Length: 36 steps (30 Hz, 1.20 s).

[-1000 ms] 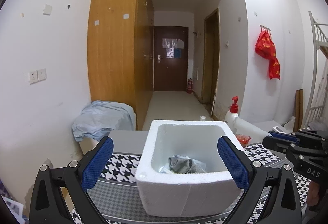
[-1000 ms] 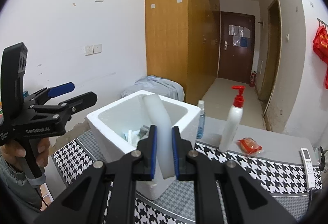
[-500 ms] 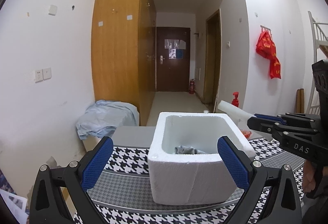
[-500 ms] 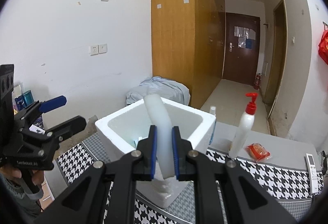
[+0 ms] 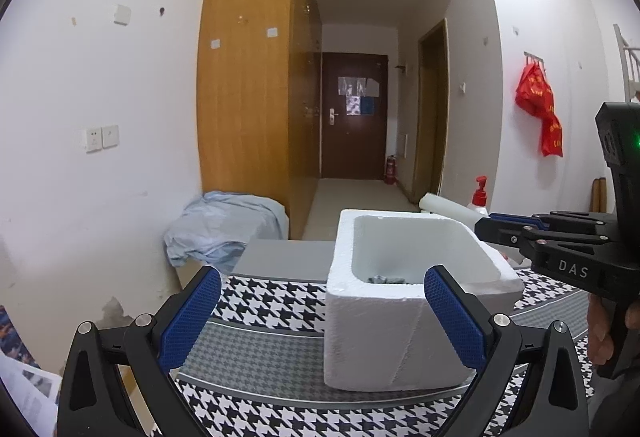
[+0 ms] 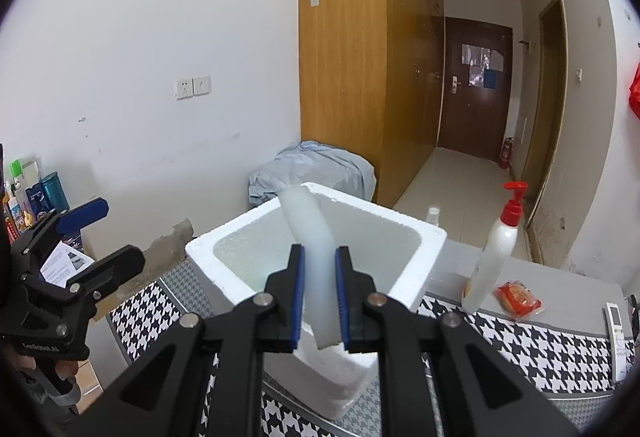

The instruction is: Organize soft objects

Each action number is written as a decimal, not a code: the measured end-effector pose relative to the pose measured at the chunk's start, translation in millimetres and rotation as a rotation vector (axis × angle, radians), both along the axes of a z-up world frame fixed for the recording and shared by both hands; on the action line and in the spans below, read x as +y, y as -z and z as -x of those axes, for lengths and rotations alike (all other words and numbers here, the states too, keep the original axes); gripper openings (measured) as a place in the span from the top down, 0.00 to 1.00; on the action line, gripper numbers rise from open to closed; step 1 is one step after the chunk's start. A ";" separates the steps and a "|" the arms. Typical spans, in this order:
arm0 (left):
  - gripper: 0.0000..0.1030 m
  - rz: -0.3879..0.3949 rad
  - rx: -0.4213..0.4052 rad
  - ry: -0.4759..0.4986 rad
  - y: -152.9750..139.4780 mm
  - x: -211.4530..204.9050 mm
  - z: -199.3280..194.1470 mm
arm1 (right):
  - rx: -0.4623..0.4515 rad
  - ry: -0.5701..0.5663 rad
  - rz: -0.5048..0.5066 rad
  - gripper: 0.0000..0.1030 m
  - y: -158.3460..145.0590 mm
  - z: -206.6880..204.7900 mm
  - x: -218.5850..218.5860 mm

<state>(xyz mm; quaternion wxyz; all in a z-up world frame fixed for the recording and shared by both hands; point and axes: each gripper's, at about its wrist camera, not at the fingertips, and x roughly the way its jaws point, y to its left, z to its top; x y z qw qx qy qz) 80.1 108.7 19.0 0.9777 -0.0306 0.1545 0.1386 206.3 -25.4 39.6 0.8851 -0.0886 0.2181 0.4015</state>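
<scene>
A white foam box (image 5: 384, 337) stands on the houndstooth tablecloth, with a grey cloth (image 5: 386, 279) just showing at its bottom. My left gripper (image 5: 322, 317) is open and empty, in front of the box and slightly left of it. My right gripper (image 6: 320, 251) is shut on a white foam tube (image 6: 308, 233) that curves up over the box's (image 6: 420, 233) near rim. In the left wrist view the tube (image 5: 448, 209) pokes out of the right gripper (image 5: 486, 227) above the box's far right corner. The open left gripper (image 6: 122, 231) shows at the right wrist view's left edge.
A white pump bottle with a red top (image 6: 494, 257), a red packet (image 6: 518, 299) and a remote (image 6: 618, 329) lie right of the box. A small spray bottle (image 6: 432, 213) stands behind it. A pale blue cloth heap (image 5: 224, 225) sits by the wardrobe beyond the table's far left.
The left gripper has drawn back and lower, so less of the box's inside shows. The right gripper has carried the tube leftward, from beside the box to above its right rim.
</scene>
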 end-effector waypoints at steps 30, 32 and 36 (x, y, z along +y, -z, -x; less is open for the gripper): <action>0.01 0.006 -0.001 -0.030 2.0 5.0 12.5 | -0.012 0.035 -0.035 0.18 1.9 0.1 -0.9; 0.01 0.008 -0.001 -0.028 1.8 5.3 12.6 | -0.016 0.036 -0.039 0.18 0.6 2.0 -4.1; 0.01 0.011 0.001 -0.020 -0.1 -0.5 12.9 | -0.026 0.042 -0.054 0.18 -3.6 6.7 -14.2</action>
